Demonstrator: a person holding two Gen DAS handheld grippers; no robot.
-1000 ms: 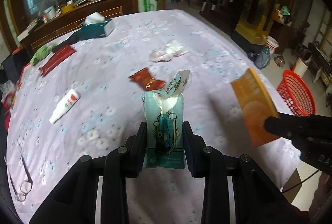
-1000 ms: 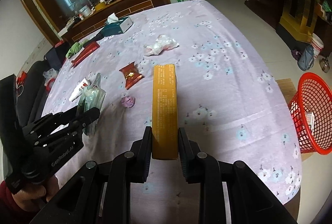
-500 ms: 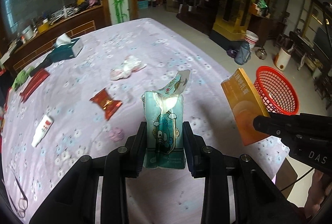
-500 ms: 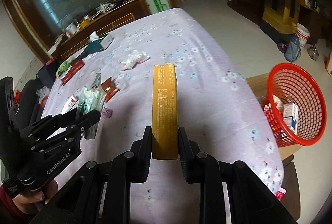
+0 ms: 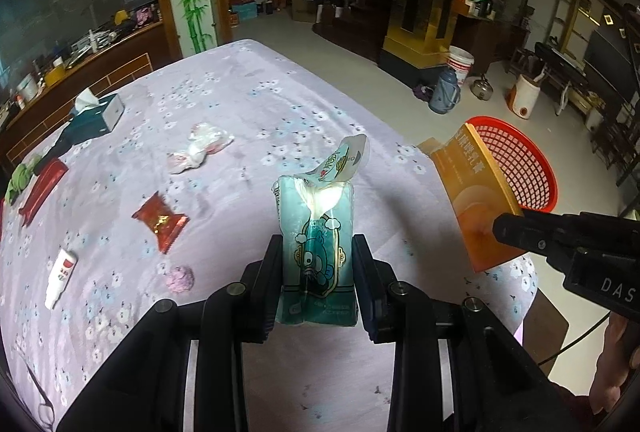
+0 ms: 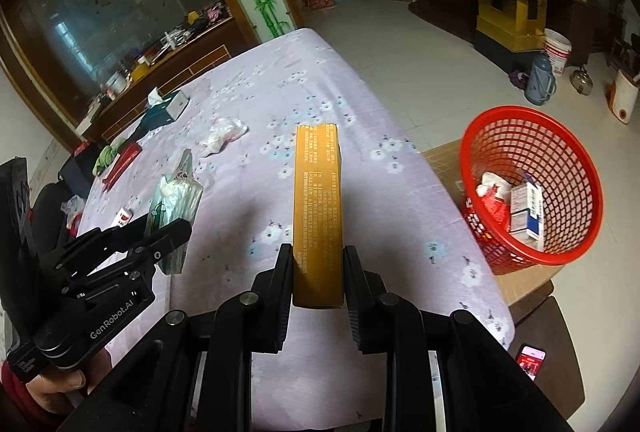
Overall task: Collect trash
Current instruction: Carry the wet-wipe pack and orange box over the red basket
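Since the frame a second ago, both tongs have swung rightward off the middle of the surface (image 6: 360, 135): the red mesh basket (image 6: 532, 187), then at the edge of view, now sits larger and nearer the centre, its contents exposed. The orange carton (image 6: 318, 216) is clamped upright in the right tongs (image 6: 318, 264), held above the near right part of the lilac floral cloth, the basket off to its right on a low stand beside the surface. The teal tissue pack (image 5: 316, 252), its torn flap raised, is clamped in the left tongs (image 5: 316, 272), above the cloth and left of the carton.

The step in hand appears to be the carry to the basket. It is done well by bringing each piece fully over the rim before the tongs part, carton first since it is nearer, with the long carton tipped so it drops inside rather than bridging the rim.

The right wrist view alone shows the basket's interior, holding small boxes and a crumpled wrapper, plus a phone (image 6: 530, 358) low beside it. The left wrist view alone shows the litter left on the cloth: a red snack wrapper (image 5: 160, 222), a crumpled plastic bag (image 5: 200, 149), a purple wad (image 5: 180, 278) and a small white tube (image 5: 60, 272).
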